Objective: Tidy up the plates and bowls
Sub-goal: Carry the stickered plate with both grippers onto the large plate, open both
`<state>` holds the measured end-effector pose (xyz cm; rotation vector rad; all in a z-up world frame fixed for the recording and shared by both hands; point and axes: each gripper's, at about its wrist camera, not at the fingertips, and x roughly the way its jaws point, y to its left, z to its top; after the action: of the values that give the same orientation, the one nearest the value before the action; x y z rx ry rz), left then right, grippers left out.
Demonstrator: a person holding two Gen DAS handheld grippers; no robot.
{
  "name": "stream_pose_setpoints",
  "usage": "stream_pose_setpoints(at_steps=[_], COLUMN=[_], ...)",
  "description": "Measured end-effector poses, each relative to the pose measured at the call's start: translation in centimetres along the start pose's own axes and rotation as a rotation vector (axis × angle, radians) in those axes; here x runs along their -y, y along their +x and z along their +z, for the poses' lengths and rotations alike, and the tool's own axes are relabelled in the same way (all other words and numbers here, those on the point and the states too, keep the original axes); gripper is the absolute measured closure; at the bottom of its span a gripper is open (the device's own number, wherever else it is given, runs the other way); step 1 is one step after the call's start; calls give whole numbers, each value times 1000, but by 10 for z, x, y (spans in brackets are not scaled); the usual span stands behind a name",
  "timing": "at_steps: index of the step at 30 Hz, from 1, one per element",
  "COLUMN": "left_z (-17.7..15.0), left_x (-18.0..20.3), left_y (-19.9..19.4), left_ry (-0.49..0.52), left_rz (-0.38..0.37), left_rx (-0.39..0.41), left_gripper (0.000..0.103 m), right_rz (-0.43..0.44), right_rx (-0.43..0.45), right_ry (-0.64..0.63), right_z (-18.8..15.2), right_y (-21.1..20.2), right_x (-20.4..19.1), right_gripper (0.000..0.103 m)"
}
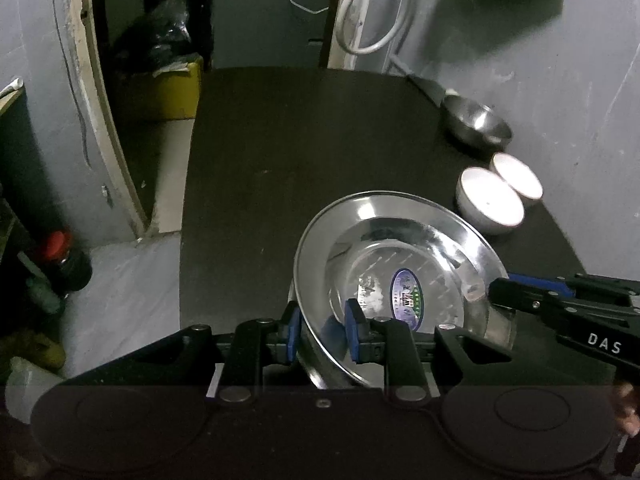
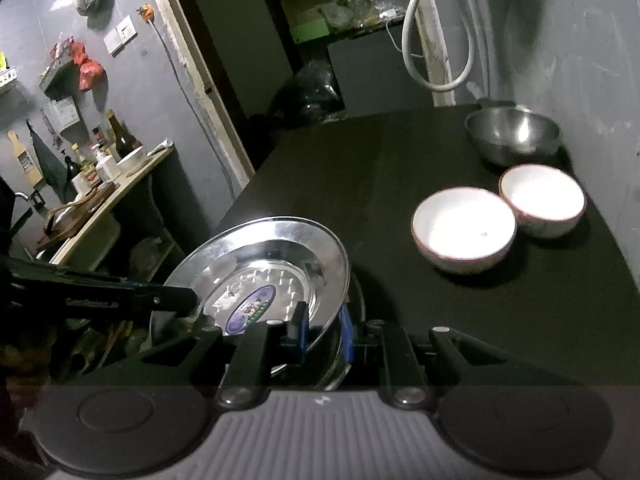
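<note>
A dim room with grey walls held a dark table (image 1: 304, 152), and a doorway stood beyond its far edge. Over the table's near part a steel plate (image 1: 400, 268) was carried tilted, an oval sticker (image 1: 408, 298) showing in its well. The left tongs (image 1: 322, 330) were closed narrowly on the plate's near rim, one blue pad (image 1: 353, 330) inside the well and the other under the rim. The right tongs (image 2: 324, 330) were pinched tight on the opposite rim of the same plate; in the left wrist view they reached in from the plate's right side. Under the plate, in the right wrist view, more steel rims showed; how many lay there could not be told. Past the plate, toward the wall, two white bowls (image 2: 464, 228) (image 2: 542, 200) stood on the table touching each other. Beyond the bowls, farther from the plate, a steel bowl (image 2: 514, 136) sat at the table's far corner. Away from the plate on the other side, a counter (image 2: 112, 184) by the wall carried bottles.
</note>
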<state>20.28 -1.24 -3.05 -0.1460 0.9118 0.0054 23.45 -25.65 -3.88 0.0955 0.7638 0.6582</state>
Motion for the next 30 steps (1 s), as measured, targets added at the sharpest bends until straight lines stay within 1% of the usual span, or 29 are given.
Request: stream_pose_setpoints(at_steps=[5,15,25,30], left_z=[-3,-1,-7,-6], left_x=[4,14,11,15], left_y=[1,3,-2,0], left_ry=[20,40,30,45], left_rz=[35,68,98,109], left_rx=[-18,-40,-57,-52], left_gripper=[77,76,75,75], right_rz=[15,45,86,88], right_rx=[-15,-27,-35,-27], right_ry=[-5,-1,-15,1], right_z=[-8,-11,-11,-12], right_y=[-3,-6,-3,-1], right_x=[-2,0,-2,2], right_gripper=[84,84,84,83])
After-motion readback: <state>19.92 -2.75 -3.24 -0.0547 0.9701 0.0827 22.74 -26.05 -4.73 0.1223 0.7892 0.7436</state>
